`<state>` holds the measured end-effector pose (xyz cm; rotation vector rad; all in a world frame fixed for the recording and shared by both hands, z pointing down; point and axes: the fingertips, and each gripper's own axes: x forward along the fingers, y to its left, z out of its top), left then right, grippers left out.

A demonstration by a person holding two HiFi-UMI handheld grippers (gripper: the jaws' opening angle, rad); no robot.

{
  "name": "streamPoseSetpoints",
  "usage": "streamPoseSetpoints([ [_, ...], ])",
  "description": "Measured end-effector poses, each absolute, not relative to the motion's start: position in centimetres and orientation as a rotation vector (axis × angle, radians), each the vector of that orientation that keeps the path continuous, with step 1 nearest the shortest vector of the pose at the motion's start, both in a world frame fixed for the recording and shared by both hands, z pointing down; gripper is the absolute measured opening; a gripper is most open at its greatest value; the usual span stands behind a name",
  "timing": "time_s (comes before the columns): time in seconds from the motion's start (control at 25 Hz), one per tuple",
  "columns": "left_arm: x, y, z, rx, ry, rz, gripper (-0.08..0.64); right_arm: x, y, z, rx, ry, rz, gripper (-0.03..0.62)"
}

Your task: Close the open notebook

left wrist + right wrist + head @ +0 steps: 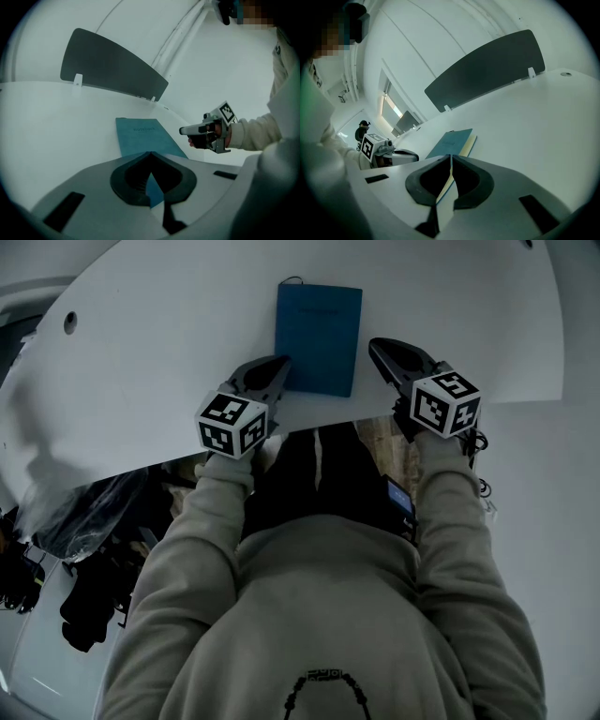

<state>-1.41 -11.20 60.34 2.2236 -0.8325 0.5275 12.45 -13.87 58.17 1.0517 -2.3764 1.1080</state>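
Head view: the blue notebook (319,334) lies closed on the white tabletop (169,324), close to its near edge. The left gripper (278,365) and right gripper (378,347) flank its near corners, both jaws pressed together on nothing.

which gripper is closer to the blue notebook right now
Left. The left gripper reaches the notebook at its near left edge; the right gripper stands off its right side with a visible gap.
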Motion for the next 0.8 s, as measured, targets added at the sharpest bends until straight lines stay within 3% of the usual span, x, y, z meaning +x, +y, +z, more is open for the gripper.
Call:
streamPoseSetpoints([
  [0.16, -1.0, -10.6, 61.4, 2.196, -0.840, 0.519, 0.002, 13.0, -13.5, 59.0, 1.064, -2.357, 1.134, 0.025],
  [0.24, -0.9, -10.6, 61.7, 2.191, -0.835, 0.534, 0.002, 13.4, -13.7, 59.4, 1.110, -2.335, 1.111, 0.128],
  [0.28, -0.8, -10.6, 61.8, 2.196, -0.828, 0.549, 0.002, 13.5, -13.9, 59.6, 1.129, -2.327, 1.109, 0.140],
  [0.8, -0.3, -10.0, 62.0, 2.236, -0.790, 0.623, 0.002, 9.8, -12.5, 61.6, 1.014, -2.298, 1.181, 0.140],
])
